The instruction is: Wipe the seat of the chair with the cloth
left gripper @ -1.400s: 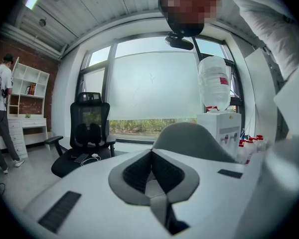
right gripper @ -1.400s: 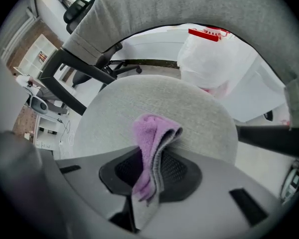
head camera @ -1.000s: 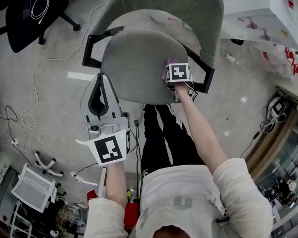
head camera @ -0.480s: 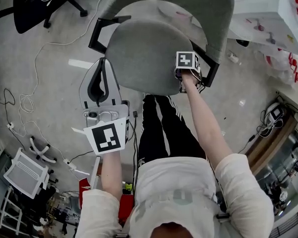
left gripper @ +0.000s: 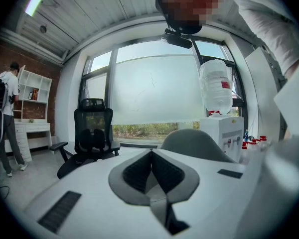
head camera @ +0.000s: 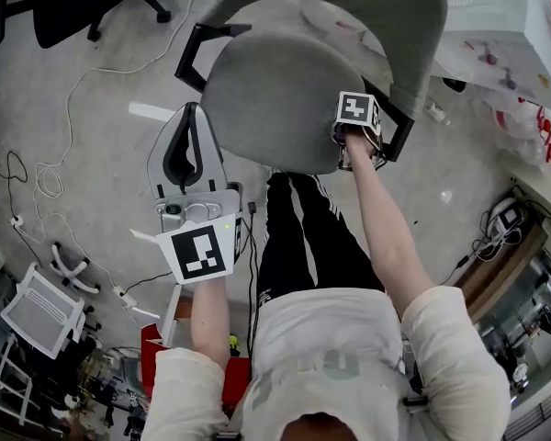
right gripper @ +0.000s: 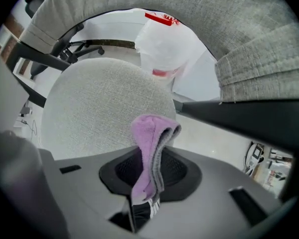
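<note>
Right gripper view — right claw (right gripper: pixel 150 156) pinches fuzzy purple cloth (right gripper: pixel 148 133) | woven grey seat (right gripper: pixel 99 108) | left claw (left gripper: pixel 150 153) closed, empty

Daylight from the window (left gripper: pixel 154 91) floods my left gripper view and blows the glass white. My 2 gripper views bulge and darken at the rims. The cloth (right gripper: pixel 149 133) by my right jaws is slightly soft. The head view is even and sharp, with faint shadows on the floor (head camera: pixel 92 154).
</note>
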Demonstrator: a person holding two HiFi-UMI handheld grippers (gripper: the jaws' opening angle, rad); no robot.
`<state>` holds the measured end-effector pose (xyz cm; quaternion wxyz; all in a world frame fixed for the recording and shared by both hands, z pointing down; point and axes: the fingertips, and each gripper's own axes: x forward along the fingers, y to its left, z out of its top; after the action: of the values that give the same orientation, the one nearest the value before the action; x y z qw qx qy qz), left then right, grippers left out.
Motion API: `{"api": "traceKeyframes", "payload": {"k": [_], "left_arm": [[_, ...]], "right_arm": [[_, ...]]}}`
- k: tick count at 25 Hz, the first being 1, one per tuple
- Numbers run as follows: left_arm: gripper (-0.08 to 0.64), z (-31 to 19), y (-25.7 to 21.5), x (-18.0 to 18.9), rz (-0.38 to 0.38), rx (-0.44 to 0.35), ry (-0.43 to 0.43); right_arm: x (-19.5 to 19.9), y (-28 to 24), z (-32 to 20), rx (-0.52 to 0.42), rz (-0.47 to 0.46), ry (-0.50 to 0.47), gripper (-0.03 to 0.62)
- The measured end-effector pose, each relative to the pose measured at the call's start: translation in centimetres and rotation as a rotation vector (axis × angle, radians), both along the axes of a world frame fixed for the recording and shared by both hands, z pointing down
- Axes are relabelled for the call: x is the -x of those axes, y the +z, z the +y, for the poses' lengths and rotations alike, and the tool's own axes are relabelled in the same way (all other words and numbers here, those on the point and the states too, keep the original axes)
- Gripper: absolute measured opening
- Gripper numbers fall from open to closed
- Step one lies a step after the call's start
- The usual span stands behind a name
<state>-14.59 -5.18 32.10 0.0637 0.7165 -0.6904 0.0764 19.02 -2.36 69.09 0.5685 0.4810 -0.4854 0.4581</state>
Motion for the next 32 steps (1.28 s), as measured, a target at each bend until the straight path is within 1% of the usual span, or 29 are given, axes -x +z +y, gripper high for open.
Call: {"api": "traceKeyframes", "payload": {"k": [2, 4, 7, 10, 12, 15, 18, 21, 25, 28, 32], "left_arm": [[0.012, 0.5, -0.4, 1.0, 0.015, -0.007, -0.031], [0.012, 1.2, -1.1, 2.2, 0.014, -0.018, -0.059], [0.012, 2.4, -1.7, 4.0, 0.0, -0.027, -0.098], [0.012, 3.9, -1.1, 5.6, 0.001, -0.017, -0.148], [0.013, 5.1, -0.3, 6.4, 0.007, -0.002, -0.179], [0.012, 6.9, 1.1, 7.3, 0.018, 0.022, -0.214], [0.013, 8.5, 3.0, 8.0, 0.029, 0.047, -0.24], [0.014, 9.8, 4.6, 8.6, 0.033, 0.072, -0.263], [0.013, 11.1, 5.3, 9.9, 0.029, 0.085, -0.3], [0.012, 11.2, 5.0, 10.4, 0.033, 0.079, -0.318], [0.012, 9.9, 4.3, 9.5, 0.042, 0.066, -0.275]], "right_arm": [[0.8, -1.3, -0.2, -0.024, -0.024, 0.022, 0.087], [3.3, -3.5, -0.6, -0.074, -0.081, 0.028, 0.087], [10.5, -5.5, -0.8, -0.131, -0.27, -0.012, 0.087], [19.2, -5.8, 0.4, -0.121, -0.461, -0.05, 0.087], [24.7, -5.3, 1.7, -0.097, -0.562, -0.057, 0.087], [31.3, -3.9, 3.6, -0.067, -0.654, -0.077, 0.087], [35.7, -1.5, 4.9, -0.054, -0.694, -0.076, 0.087], [37.7, 0.7, 5.3, -0.06, -0.701, -0.072, 0.087], [38.0, 1.0, 5.0, -0.091, -0.7, -0.075, 0.087], [37.2, 0.9, 5.3, -0.095, -0.693, -0.062, 0.087], [34.2, 0.5, 5.9, -0.096, -0.658, -0.084, 0.087]]}}
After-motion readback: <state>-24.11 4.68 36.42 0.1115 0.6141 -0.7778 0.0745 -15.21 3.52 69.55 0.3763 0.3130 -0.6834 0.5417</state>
